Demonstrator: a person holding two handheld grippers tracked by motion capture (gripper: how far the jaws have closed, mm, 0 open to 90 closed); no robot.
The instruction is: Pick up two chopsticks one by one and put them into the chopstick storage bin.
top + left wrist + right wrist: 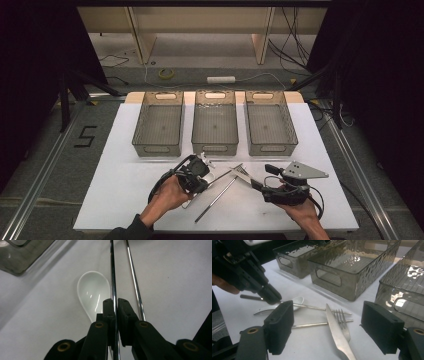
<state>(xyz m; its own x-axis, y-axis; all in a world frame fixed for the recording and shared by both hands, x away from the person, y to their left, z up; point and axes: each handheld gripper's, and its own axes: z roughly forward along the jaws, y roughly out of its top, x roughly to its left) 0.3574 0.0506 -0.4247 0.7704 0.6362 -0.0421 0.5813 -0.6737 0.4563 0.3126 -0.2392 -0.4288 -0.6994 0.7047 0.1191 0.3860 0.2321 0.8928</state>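
The jaws of the left gripper (115,302) are clamped on a thin metal chopstick (113,277), which is pinched near one end and runs forward over the white table (175,290). Its twin, a second chopstick (135,290), lies just beside it on the table, and a white ceramic spoon (92,290) rests on the table on the other side of the jaws. The jaws of the right gripper (327,332) are spread wide with nothing gripped; between them a serrated knife (337,332) and a fork (343,322) are seen lying crossed on the table. Beyond the cutlery, three smoked plastic bins (215,125) are lined up along the far side of the table, and all three appear empty. Sorting is therefore judged to be at its very beginning: one chopstick has been picked up, no piece has yet been placed, and the spoon, knife, fork and other chopstick remain to be moved.
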